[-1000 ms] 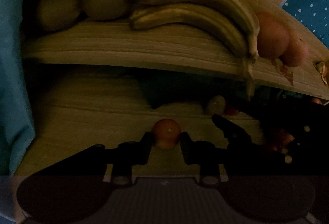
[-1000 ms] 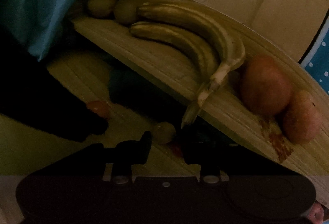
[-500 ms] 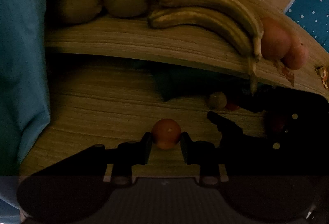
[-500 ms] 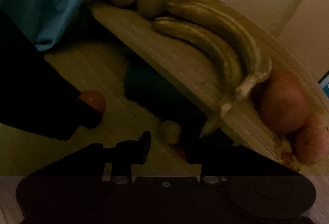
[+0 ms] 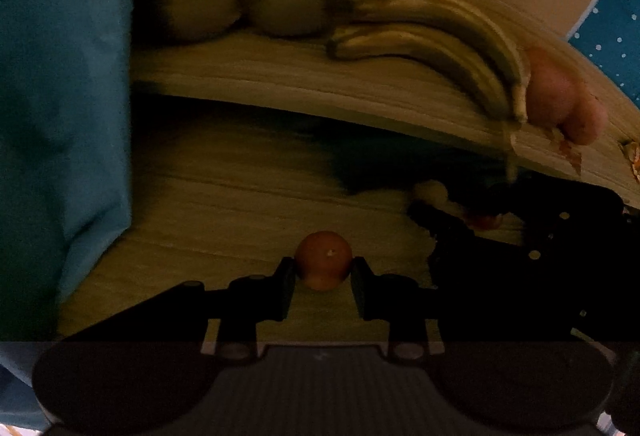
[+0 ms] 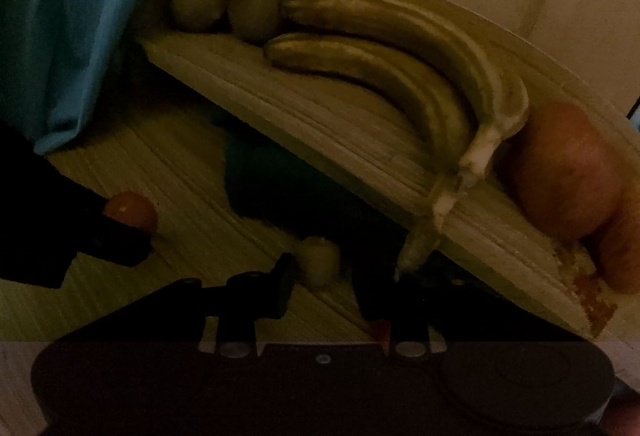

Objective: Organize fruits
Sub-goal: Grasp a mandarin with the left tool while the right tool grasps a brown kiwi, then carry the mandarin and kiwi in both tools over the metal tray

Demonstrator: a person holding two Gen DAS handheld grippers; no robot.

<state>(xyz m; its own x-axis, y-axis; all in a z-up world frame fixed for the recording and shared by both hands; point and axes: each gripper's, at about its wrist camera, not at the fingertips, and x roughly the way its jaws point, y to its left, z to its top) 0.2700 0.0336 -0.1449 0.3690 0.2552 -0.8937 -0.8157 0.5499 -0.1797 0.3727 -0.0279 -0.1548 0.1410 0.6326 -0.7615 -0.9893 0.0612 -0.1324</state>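
The left gripper (image 5: pixel 323 268) holds a small orange-red fruit (image 5: pixel 323 263) between its jaws, which are narrow and press on both sides of it. It is above the lower wooden surface (image 5: pixel 240 220); whether the fruit touches the wood, I cannot tell. To the left of it the lower surface is bare up to the blue cloth (image 5: pixel 60 96) that hangs along that side.

The right gripper (image 6: pixel 322 272) has its jaws apart, with a small pale fruit (image 6: pixel 320 264) between the fingertips. If the jaws already touch this fruit, I cannot tell. Something small and red (image 6: pixel 378 328) lies near the right finger, mostly hidden. In the left wrist view the right gripper is a dark shape at the right, near the held fruit but apart from it.

Above both grippers is a raised wooden board (image 6: pixel 320 116), and its front edge runs across both views with dark shadow under it. On the board lie two round greenish-brown fruits (image 6: pixel 200 8) at the left end, two bananas (image 6: pixel 400 48) in the middle, and two reddish fruits (image 6: pixel 568 172) at the right end. The banana stem tip (image 6: pixel 416 252) comes over the board edge, just beside the right finger of the right gripper, so the room there is tight.
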